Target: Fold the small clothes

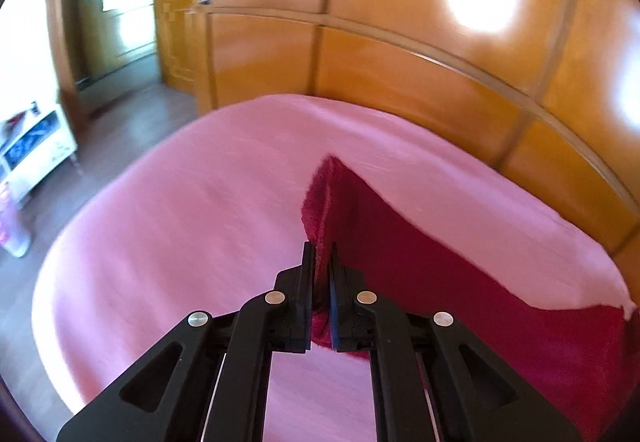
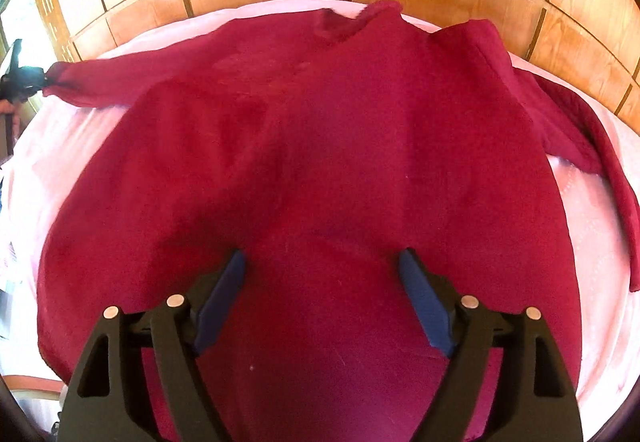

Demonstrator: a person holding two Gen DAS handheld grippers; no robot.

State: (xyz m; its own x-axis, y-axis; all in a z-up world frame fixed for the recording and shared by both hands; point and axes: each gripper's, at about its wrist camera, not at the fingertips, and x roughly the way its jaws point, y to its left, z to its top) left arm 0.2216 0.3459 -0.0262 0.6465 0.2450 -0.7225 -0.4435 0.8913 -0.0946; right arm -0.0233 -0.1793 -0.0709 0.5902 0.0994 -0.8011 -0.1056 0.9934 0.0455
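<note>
A dark red fleece sweater point(image 2: 320, 146) lies spread flat on a pink sheet point(image 2: 80, 122), collar at the far side, both sleeves stretched outward. My left gripper point(image 1: 321, 254) is shut on the cuff end of the left sleeve point(image 1: 440, 262) and holds it lifted off the sheet; it also shows at the far left of the right wrist view point(image 2: 24, 80). My right gripper point(image 2: 322, 262) is open and empty, hovering over the lower middle of the sweater body. The right sleeve point(image 2: 608, 162) lies along the right side of the sheet.
The pink sheet point(image 1: 180, 202) covers a bed. Wooden panelled wardrobes point(image 1: 400, 42) stand close behind it. A white cabinet point(image 1: 36, 154) and bare floor point(image 1: 120, 130) are to the left, with a doorway point(image 1: 120, 2) beyond.
</note>
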